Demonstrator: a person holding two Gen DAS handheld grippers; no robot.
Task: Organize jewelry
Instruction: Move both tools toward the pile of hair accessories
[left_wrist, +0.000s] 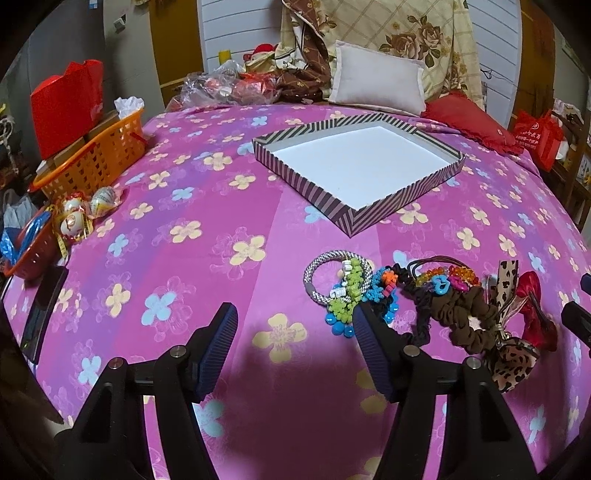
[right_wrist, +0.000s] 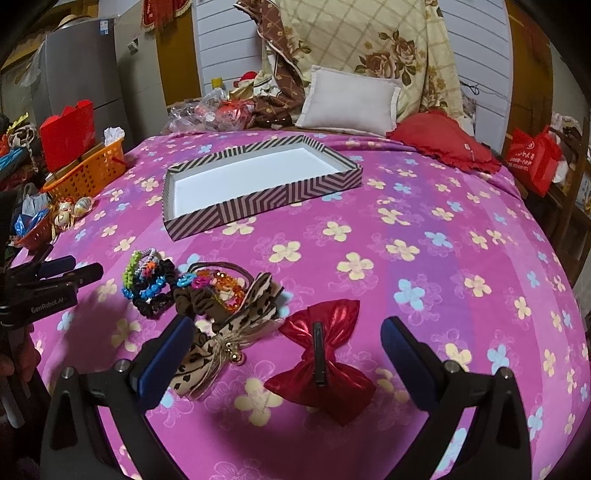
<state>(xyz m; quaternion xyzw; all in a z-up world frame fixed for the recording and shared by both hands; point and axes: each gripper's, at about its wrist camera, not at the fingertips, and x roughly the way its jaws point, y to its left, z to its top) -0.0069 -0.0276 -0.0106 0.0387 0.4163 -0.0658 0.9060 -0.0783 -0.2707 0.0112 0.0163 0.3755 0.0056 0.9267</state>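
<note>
A heap of hair ties and bracelets lies on the pink flowered bedspread: a silver bracelet (left_wrist: 325, 277), green beads (left_wrist: 349, 291), a brown scrunchie (left_wrist: 465, 317), a leopard bow (right_wrist: 221, 343) and a red bow (right_wrist: 321, 354). Behind the heap sits a striped shallow box (left_wrist: 399, 208) (right_wrist: 258, 210) with a bare white floor. My left gripper (left_wrist: 295, 321) stands open over bare sheet just left of the heap, its right finger (left_wrist: 369, 339) beside the blue beads (left_wrist: 386, 314). My right gripper (right_wrist: 288, 325) is open, hovering with the red bow between its fingers, pads apart from it.
An orange basket (left_wrist: 99, 155) and a red paper bag (left_wrist: 66, 107) stand at the bed's left edge, with foil-wrapped balls (left_wrist: 74, 218) and a dark phone (left_wrist: 44, 306) nearer. Pillows (left_wrist: 376, 81) and a red cushion (right_wrist: 447, 144) line the head end.
</note>
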